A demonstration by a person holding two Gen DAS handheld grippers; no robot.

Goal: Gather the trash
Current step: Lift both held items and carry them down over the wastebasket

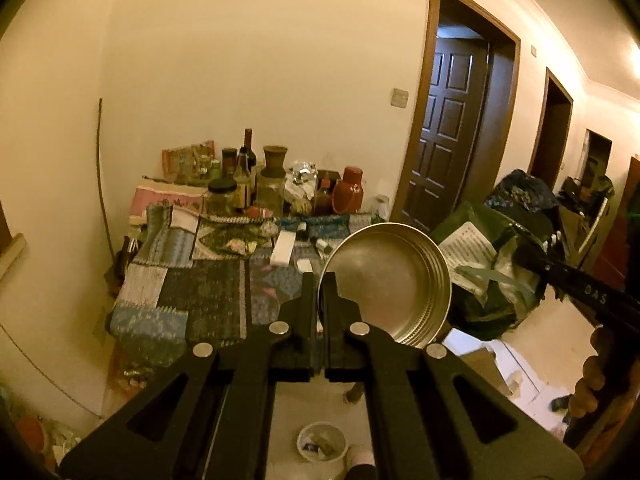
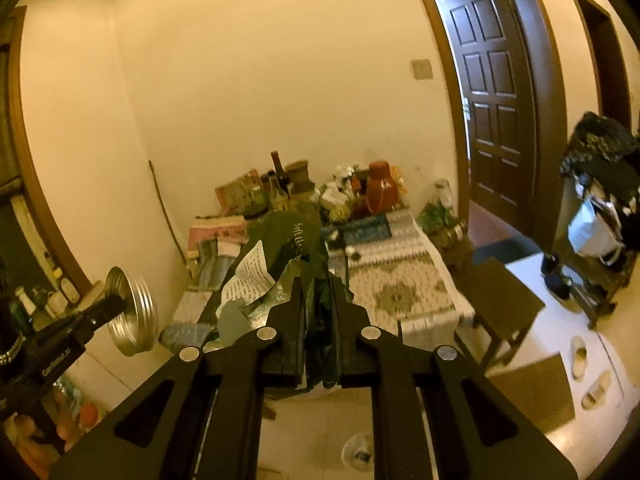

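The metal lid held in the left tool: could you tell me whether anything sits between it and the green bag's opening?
Nothing visible does. The metal lid, clamped by its rim in the left tool, hangs in open air beside the green bag, which the right tool holds bunched.

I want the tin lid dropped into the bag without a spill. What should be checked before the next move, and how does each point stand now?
1. Left gripper shut on the metal lid at its rim: ok.
2. Right gripper shut on the green trash bag: ok.
3. Bag mouth open wide enough for the lid: cannot tell; the plastic is bunched between the fingers.
4. Lid over the bag: not ok; it hangs to the bag's left, apart from it.
5. Paper sitting securely in the bag: cannot tell; it sticks out.
6. Floor below free: not ok; a small bowl sits there.
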